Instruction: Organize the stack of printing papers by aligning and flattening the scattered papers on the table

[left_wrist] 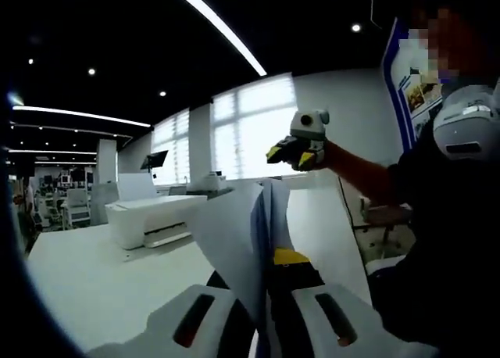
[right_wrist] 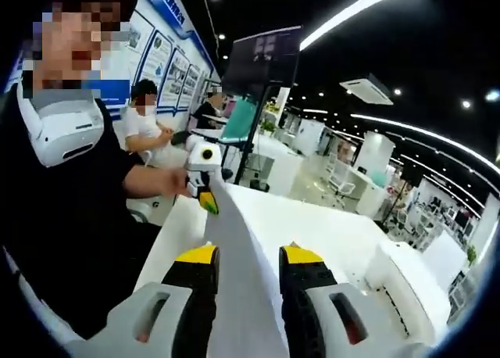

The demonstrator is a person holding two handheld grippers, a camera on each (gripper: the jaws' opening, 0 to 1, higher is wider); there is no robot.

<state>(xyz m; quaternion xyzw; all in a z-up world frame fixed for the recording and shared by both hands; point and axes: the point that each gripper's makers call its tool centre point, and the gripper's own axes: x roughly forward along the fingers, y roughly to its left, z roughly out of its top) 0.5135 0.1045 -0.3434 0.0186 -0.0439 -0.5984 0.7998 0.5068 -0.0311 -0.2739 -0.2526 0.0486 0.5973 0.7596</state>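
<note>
A stack of white printing papers is held up on edge above the white table, one end between my left gripper's jaws. My left gripper is shut on it, and one yellow fingertip shows beside the sheets. At the stack's far end my right gripper pinches the top corner. In the right gripper view the paper stack runs as a pale band from my right gripper, shut on it, up to my left gripper.
A white printer sits on the table to the left of the papers, and the printer lies at the right of the table. The person holding the grippers stands close. Another person sits behind.
</note>
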